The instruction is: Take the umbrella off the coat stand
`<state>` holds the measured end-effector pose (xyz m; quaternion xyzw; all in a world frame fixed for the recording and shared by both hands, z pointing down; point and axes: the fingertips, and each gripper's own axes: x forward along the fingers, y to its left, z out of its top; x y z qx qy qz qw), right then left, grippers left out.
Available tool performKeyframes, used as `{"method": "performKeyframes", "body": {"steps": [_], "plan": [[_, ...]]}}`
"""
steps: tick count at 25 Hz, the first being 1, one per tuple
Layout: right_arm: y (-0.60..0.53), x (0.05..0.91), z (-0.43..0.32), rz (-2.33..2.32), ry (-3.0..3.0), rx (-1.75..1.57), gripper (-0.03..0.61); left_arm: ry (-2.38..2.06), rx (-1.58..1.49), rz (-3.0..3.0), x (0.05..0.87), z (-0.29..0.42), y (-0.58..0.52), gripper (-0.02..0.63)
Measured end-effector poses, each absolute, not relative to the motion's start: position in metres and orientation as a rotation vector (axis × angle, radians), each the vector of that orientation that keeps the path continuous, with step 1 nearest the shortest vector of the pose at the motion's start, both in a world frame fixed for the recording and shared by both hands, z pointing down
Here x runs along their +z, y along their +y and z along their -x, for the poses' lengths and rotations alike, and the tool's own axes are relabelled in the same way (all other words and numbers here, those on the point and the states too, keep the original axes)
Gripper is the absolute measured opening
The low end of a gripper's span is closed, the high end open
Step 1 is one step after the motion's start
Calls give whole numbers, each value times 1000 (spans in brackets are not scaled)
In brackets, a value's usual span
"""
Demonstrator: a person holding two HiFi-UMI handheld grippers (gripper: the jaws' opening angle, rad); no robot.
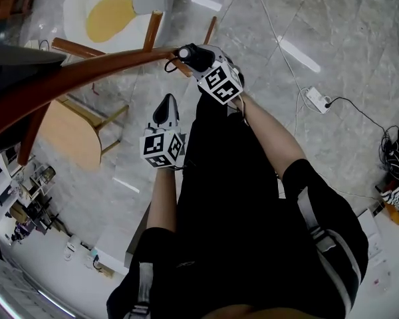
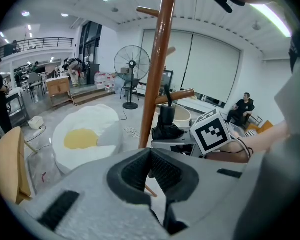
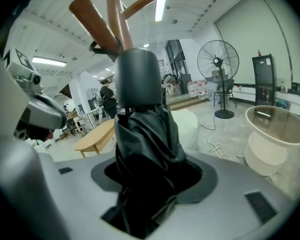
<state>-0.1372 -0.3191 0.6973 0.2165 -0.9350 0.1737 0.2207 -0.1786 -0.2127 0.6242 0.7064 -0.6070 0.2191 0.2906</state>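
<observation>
Head view: coat stand (image 1: pixel 86 72) shows as a brown pole slanting in from the left, short pegs at its end. Right gripper (image 1: pixel 203 64) is up against that end, holding a black folding umbrella (image 1: pixel 190 56) whose handle lies just beside the pole. Left gripper (image 1: pixel 166 111) sits lower and nearer the person, apart from stand and umbrella. Marble floor (image 1: pixel 266 38); a fried-egg cushion (image 1: pixel 110 12) beyond the stand; a power strip (image 1: pixel 317 100) to the right.

Left gripper view: left gripper (image 2: pixel 151 159) has its jaws together, nothing between them. Ahead, the stand's pole (image 2: pixel 157 69) rises upright. The umbrella (image 2: pixel 167 121) stands just right of it under a peg (image 2: pixel 177 95). Whether its strap hangs on the peg cannot be told. A pedestal fan (image 2: pixel 132 66) stands behind.

Right gripper view: right gripper (image 3: pixel 150 176) is clamped on the umbrella's bunched black fabric (image 3: pixel 145 144). The dark handle (image 3: pixel 137 76) sticks up from the jaws. Stand pegs (image 3: pixel 92 19) fork just above it.
</observation>
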Motion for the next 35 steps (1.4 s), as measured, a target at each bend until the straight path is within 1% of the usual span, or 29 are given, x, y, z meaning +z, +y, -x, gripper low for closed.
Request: {"method": "performKeyframes", "body": {"steps": [10, 23, 35], "plan": [[-310, 695, 122, -664, -2550, 631, 242, -1634, 553, -1885, 618, 177, -209, -1], [-298, 675, 92, -724, -2540, 542, 244, -1680, 500, -1881, 605, 173, -190, -2], [-265, 653, 61, -729, -2533, 499, 244, -1755, 458, -1846, 595, 177, -155, -2]]}}
